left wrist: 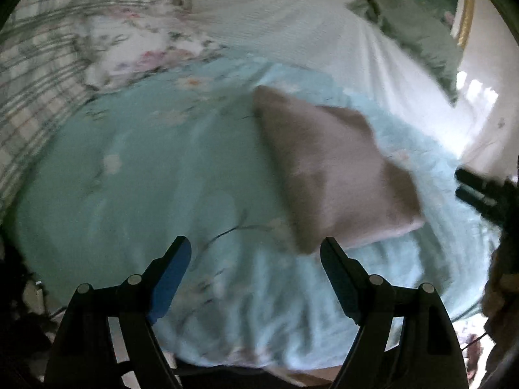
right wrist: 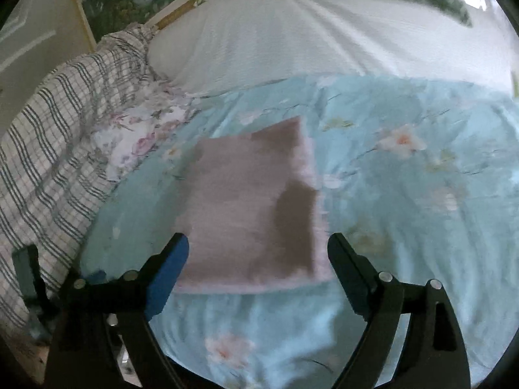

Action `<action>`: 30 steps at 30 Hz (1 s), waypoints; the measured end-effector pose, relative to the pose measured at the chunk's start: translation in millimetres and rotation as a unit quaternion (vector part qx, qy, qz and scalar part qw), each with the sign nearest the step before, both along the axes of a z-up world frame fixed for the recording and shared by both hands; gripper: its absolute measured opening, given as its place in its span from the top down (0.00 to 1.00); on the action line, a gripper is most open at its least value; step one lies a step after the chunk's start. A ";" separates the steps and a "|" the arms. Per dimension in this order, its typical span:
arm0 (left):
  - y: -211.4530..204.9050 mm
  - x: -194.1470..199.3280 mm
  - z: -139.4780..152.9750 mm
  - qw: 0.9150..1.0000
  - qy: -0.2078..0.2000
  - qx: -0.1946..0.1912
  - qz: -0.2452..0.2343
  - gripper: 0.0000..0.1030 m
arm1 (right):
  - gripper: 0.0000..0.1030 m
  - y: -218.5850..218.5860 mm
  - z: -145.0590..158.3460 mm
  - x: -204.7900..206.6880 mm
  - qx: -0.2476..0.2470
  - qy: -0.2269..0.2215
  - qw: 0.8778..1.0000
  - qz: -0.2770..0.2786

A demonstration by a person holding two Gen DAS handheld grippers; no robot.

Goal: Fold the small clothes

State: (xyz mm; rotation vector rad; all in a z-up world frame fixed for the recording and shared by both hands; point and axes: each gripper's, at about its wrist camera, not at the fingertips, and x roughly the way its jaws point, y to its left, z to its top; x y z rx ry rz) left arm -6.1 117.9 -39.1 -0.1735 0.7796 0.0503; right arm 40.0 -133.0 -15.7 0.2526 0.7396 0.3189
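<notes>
- Fingers of the left gripper and right gripper are both spread apart, holding nothing.
- Folded mauve cloth lies flat on the blue floral bedcover.
- It sits straight ahead of the right gripper, long axis running away; from the left it lies ahead-right.
- Right looks nearer.

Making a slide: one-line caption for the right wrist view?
Open right hand-held gripper above a folded mauve cloth on a blue floral quilt.
</notes>
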 end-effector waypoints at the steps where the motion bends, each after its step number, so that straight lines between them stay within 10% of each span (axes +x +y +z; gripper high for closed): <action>1: 1.9 -1.3 -3.5 1.000 0.007 0.004 0.011 0.20 | 0.15 4.8 -2.5 4.8 0.004 0.000 1.000 0.018; 8: -13.5 36.8 -10.3 0.999 0.043 -0.004 0.022 0.20 | 0.15 4.8 -13.7 26.1 0.005 -0.004 0.997 0.080; 18: -61.3 103.9 10.6 0.984 0.155 0.086 -0.011 0.20 | 0.14 -13.8 -19.8 58.2 -0.056 0.085 0.986 0.129; 30: -88.9 109.1 37.0 0.975 0.123 0.179 -0.035 0.20 | 0.03 -24.3 -14.6 70.1 -0.077 0.094 0.983 0.137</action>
